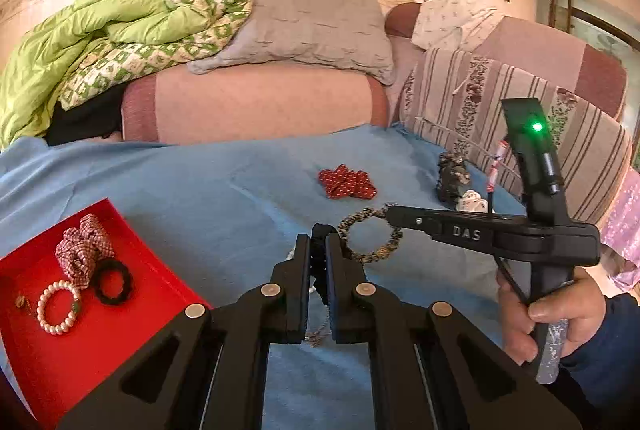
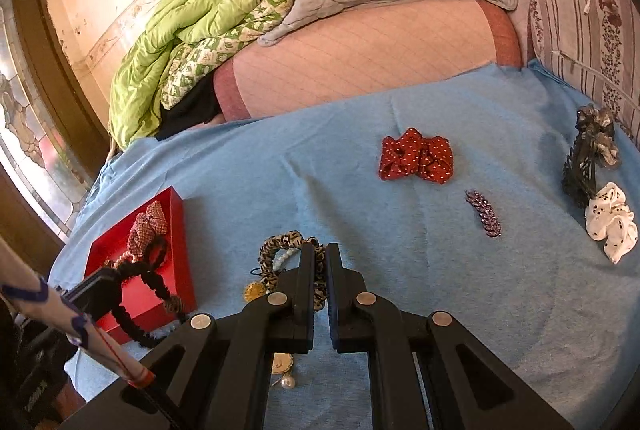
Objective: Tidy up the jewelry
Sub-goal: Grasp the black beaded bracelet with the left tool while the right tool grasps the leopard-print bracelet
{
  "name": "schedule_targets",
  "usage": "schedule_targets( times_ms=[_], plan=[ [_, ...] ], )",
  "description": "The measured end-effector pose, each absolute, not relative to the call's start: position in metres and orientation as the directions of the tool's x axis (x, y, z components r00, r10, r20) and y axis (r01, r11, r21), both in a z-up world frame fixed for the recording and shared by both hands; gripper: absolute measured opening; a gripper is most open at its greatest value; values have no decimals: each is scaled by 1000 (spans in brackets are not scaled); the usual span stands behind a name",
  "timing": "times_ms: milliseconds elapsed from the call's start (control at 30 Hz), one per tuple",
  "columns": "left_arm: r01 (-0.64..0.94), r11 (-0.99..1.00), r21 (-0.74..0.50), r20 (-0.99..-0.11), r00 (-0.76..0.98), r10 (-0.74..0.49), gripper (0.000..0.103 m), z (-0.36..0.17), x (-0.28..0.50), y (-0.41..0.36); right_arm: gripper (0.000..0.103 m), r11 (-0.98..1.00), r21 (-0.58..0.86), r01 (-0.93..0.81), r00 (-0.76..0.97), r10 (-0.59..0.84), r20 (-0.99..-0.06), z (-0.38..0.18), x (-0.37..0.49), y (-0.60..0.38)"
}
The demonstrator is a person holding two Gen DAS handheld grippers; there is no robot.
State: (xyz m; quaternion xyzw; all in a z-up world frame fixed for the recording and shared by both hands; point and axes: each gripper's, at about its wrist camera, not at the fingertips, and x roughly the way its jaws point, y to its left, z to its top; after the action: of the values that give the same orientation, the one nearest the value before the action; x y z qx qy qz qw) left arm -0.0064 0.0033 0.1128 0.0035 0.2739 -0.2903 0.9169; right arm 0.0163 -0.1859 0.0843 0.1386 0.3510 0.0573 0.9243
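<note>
Left wrist view: left gripper (image 1: 318, 250) pinches a black scrunchie (image 1: 319, 262) above blue cloth (image 1: 200, 190). Right gripper (image 1: 394, 211), jaws closed w/ nothing visibly held, touches leopard scrunchie (image 1: 370, 236). Red tray (image 1: 100, 330) w/ pearl bracelet (image 1: 58, 306) sits left; red dotted scrunchie (image 1: 347, 182) beyond.

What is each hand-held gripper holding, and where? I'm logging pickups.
Left hand-held gripper: black hair tie, pinched at one spot on its band. Right hand-held gripper: leopard-print hair tie, gripped at its edge.
</note>
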Motion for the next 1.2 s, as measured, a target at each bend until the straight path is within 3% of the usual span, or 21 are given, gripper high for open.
schedule_targets(
  times_ms=[633,1200],
  plan=[
    [448,883,-137,-543,712,-446,7,107,11,26,6,956,285,-76,739,246,-627,89,15,-158],
    [337,932,-136,-570,743,-351,7,104,14,93,6,948,269,-170,718,306,-625,88,17,-84]
  ],
)
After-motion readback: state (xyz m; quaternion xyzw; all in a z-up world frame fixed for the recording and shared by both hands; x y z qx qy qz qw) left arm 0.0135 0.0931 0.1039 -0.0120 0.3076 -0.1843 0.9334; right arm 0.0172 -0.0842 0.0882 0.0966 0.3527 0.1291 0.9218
